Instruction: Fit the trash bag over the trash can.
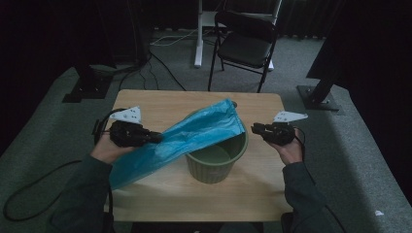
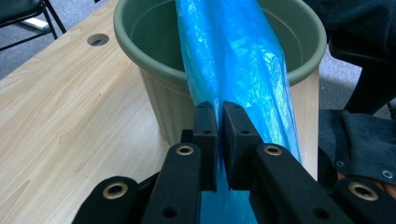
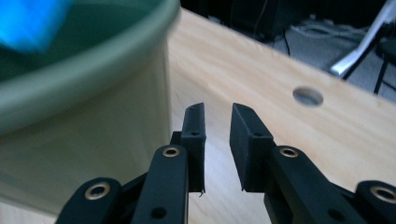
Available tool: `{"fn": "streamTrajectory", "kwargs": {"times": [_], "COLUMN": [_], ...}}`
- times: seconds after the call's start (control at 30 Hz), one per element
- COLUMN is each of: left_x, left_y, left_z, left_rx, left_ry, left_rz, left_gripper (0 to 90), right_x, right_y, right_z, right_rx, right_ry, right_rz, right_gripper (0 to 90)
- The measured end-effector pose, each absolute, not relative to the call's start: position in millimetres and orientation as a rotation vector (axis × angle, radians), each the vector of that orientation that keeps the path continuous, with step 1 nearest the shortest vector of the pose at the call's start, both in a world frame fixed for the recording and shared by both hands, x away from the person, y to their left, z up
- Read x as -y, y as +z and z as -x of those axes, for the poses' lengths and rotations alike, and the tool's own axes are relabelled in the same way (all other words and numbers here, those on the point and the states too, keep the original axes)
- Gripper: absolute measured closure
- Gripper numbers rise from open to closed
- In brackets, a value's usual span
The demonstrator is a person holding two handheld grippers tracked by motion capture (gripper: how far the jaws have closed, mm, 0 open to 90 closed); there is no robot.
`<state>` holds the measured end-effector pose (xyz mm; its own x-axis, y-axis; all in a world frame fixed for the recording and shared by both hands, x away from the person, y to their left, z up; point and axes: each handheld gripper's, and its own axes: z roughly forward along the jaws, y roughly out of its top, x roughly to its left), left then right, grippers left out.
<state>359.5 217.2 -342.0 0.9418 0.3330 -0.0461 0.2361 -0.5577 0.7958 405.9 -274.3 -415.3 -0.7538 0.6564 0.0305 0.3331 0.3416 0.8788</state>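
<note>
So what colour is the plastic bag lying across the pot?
Bright blue bag, clearest in the left gripper view.

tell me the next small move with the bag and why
Probably bring the right gripper to the bag's free end at the pot rim: its jaws are apart and empty, while the left gripper pinches the bag, which lies unopened across the pot.

Blue bag (image 3: 32, 23) blurred, cut off by frame edge.

**Dim room, grey carpet**

A light wooden table (image 1: 145, 104) stands on grey carpet (image 1: 340, 160); a black folding chair (image 1: 245, 43) sits beyond it; white desk legs (image 1: 198, 34) and black stand bases (image 1: 318, 97) flank dark curtained walls.
</note>
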Motion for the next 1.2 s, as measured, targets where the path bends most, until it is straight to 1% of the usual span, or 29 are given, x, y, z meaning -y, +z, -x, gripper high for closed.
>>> {"fn": "streamTrajectory", "kwargs": {"times": [0.03,0.13,0.33,0.5,0.67,0.7,0.73,0.77,0.8,0.87,0.93,1.07,1.1,1.13,1.17,1.2], "left_x": [-216,-215,-213,-212,-210,-209,-209,-208,-208,-207,-205,-200,-198,-197,-195,-194], "left_y": [-342,-342,-343,-341,-339,-339,-339,-339,-339,-338,-336,-333,-332,-331,-330,-329], "left_z": [-360,-360,-360,-360,-360,-360,-360,-360,-360,-360,-360,-361,-361,-362,-362,-363], "left_rx": [-0.400,-0.397,-0.396,-0.393,-0.385,-0.383,-0.381,-0.378,-0.378,-0.372,-0.370,-0.366,-0.368,-0.370,-0.372,-0.375], "left_ry": [0.136,0.136,0.134,0.140,0.143,0.142,0.141,0.140,0.140,0.145,0.149,0.162,0.164,0.167,0.175,0.180], "left_rz": [-2.189,-2.199,-2.201,-2.208,-2.203,-2.201,-2.200,-2.197,-2.192,-2.188,-2.174,-2.131,-2.120,-2.110,-2.104,-2.097], "left_gripper": [84.3,84.3,84.3,84.3,84.3,84.3,84.3,84.3,84.3,84.4,84.5,84.5,84.5,84.5,84.5,84.5], "right_x": [274,270,259,242,227,225,223,221,219,214,209,201,200,198,197,196], "right_y": [-411,-391,-360,-350,-350,-350,-350,-351,-351,-354,-357,-364,-365,-366,-367,-367], "right_z": [-406,-405,-406,-408,-415,-416,-417,-417,-416,-416,-416,-415,-415,-415,-414,-414], "right_rx": [-2.276,-2.251,-2.244,-2.275,-2.316,-2.321,-2.327,-2.337,-2.349,-2.382,-2.419,-2.492,-2.504,-2.516,-2.531,-2.535], "right_ry": [1.386,1.440,1.542,1.565,1.540,1.541,1.545,1.548,1.536,1.493,1.449,1.380,1.370,1.359,1.353,1.350], "right_rz": [-0.870,-0.831,-0.743,-0.670,-0.649,-0.650,-0.640,-0.629,-0.617,-0.600,-0.581,-0.549,-0.544,-0.535,-0.527,-0.520], "right_gripper": [74.7,66.3,62.3,59.0,57.0,59.2,66.1,70.7,77.9,84.9,87.9,88.8,88.2,84.9,78.5,70.3]}}
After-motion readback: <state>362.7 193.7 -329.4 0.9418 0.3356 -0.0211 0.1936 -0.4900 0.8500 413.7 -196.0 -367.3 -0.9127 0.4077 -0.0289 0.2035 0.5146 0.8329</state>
